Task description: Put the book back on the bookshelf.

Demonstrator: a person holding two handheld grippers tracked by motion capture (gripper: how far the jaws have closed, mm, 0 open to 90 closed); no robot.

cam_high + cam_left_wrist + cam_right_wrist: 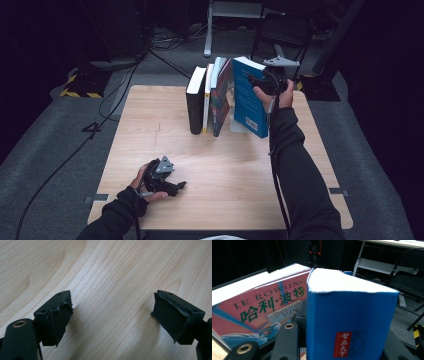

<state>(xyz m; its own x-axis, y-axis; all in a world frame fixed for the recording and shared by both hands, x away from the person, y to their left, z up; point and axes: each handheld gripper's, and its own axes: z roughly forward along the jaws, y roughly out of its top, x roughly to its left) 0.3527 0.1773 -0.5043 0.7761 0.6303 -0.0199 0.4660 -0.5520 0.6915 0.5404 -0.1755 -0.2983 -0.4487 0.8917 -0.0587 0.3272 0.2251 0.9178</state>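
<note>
High view: right gripper point(261, 80) seemingly clamps the blue book point(248, 97) (raised, tilted); left gripper point(176, 187) rests spread on the table point(225, 170).

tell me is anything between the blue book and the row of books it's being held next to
Nothing visible. The right hand-held gripper holds the blue book just right of the leaning red-covered book; the gap between them looks clear, though a pale bookend stands at its base.

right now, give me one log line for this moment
right gripper: shut on blue book, at right end of book row | left gripper: open, low over table | red book: leaning
</note>
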